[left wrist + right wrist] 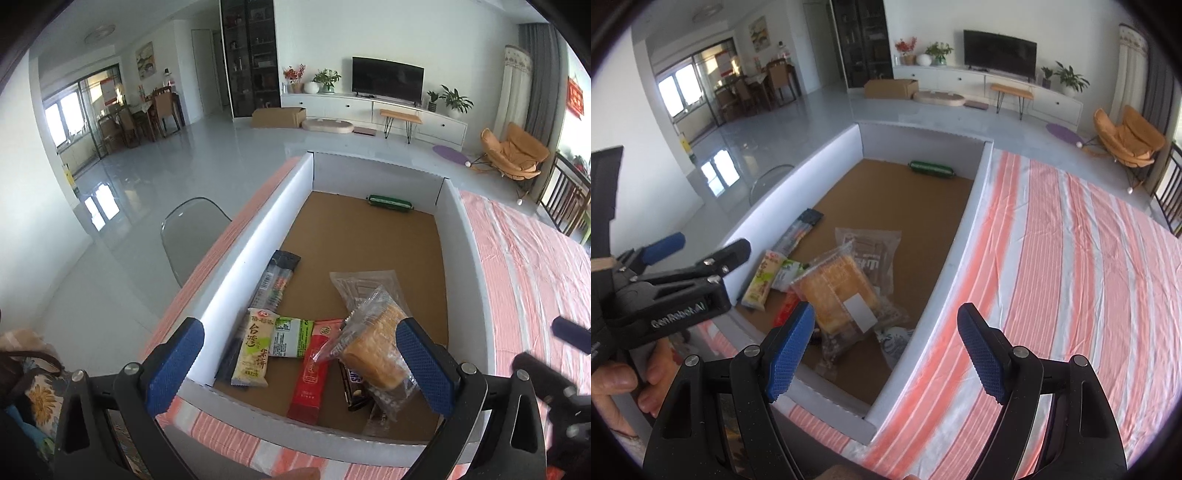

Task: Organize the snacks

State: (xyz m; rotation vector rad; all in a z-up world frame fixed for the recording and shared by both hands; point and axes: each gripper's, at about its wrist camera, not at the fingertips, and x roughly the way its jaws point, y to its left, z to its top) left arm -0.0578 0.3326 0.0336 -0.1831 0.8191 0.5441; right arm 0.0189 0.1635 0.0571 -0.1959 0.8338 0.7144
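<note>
A white-walled cardboard box [255,236] sits on the striped tablecloth and holds several snacks. A wrapped bread slice [373,343] lies on a dark chocolate bar [352,384] and a red sachet [310,373]. A yellow cracker pack [253,349], a green-white packet [290,338] and a dark stick pack [279,280] lie by the left wall. A green roll [389,202] lies at the far end. My left gripper [299,369] is open above the near snacks, empty. My right gripper [886,347] is open and empty over the box's near right wall [960,254]. The bread [838,288] shows there too.
The box sits on a table with a pink-and-white striped cloth [1071,277]. A clear grey chair [192,236] stands left of the table. The left gripper body [665,295] shows in the right wrist view. Living room floor, TV cabinet and orange lounge chair [513,155] lie beyond.
</note>
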